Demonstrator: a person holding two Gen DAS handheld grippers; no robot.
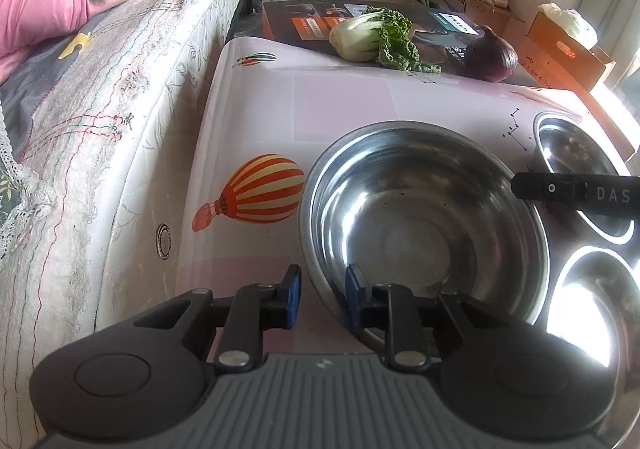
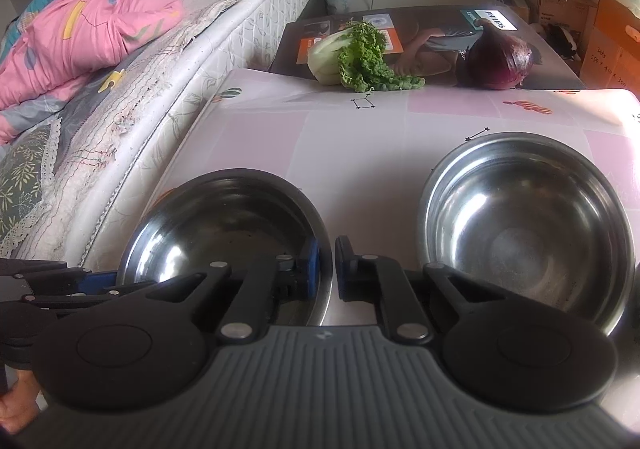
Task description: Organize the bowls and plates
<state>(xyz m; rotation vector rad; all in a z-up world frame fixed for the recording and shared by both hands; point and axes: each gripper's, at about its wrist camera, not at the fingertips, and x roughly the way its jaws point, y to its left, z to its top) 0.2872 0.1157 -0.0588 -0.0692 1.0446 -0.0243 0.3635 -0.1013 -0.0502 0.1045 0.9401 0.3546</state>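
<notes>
- Your table [image 2: 320, 145] wears a pink cloth printed with hot-air balloons; a mattress [image 1: 132, 117] runs along its left side, with a pink quilt [image 2: 92, 29] heaped on top.
- A dark flat box [image 2: 432, 45] lies at the table's far end, and you can read "PHILIPS" on its white label.
- The big steel bowl [image 1: 420, 217] sits on the cloth near the table's front left; it is shiny, round and has nothing in it.
- Your left gripper [image 1: 323, 291] straddles that bowl's near rim: one blue pad outside, one inside, closed on the rim.
- Your right gripper [image 2: 327, 269] is pinched on the same bowl's right rim, its pads almost meeting with the thin wall between them.
- A second steel bowl [image 2: 532, 225] stands just right of the first, apart from it.
- A third shiny rim [image 1: 592, 309] shows at the right edge of the left view, washed out by glare.
- A leafy cabbage [image 2: 352, 57] and a red onion [image 2: 500, 61] rest on the box.
- The letters "DAS" show on your right gripper's finger in the left view.
</notes>
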